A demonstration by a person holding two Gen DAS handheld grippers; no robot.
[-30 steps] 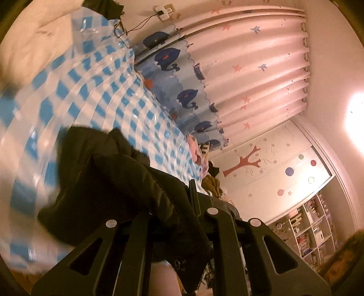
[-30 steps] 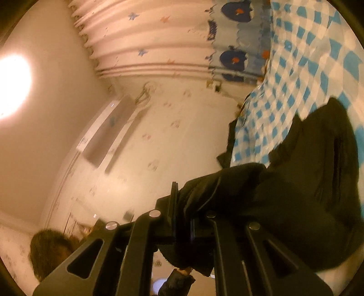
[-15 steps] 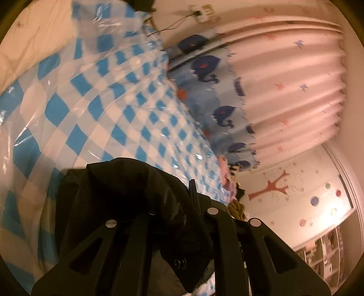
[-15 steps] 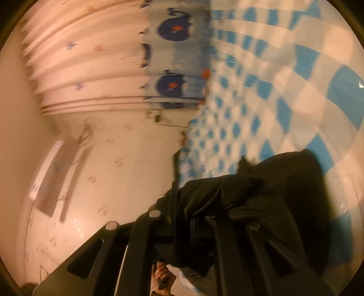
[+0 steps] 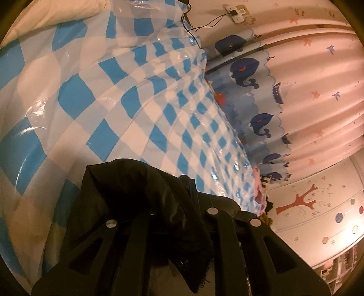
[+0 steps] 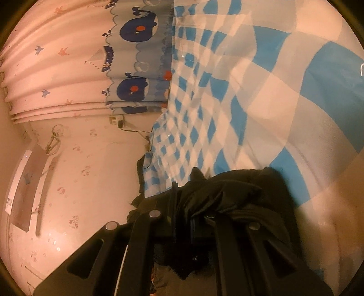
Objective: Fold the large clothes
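- Black garment (image 5: 141, 200) bunched right in front of my left gripper (image 5: 191, 193), fingers pinched together on a fold of it, cloth draping down over the left finger
- Over in the right wrist view, the same dark garment (image 6: 238, 195) piles up on my right gripper (image 6: 182, 200), which is clamped on a thick wad of the fabric with the fingers nearly meeting
- Both grips carry the cloth just above the bed (image 5: 136, 102), covered in a shiny blue-and-white checked sheet (image 6: 261, 91); I cannot tell how much of the garment touches it
- A white pillow (image 5: 56, 11) sits at the far corner of the bed in the left view
- Whale-print curtain (image 5: 261, 95) runs along the far side of the bed, with pink starred folds above it
- A wall socket with a cable (image 6: 118, 120) shows on the pale wall beside the curtain (image 6: 136, 57) in the right view
- Tree-painted wardrobe door (image 5: 300, 200) at the far right of the left view
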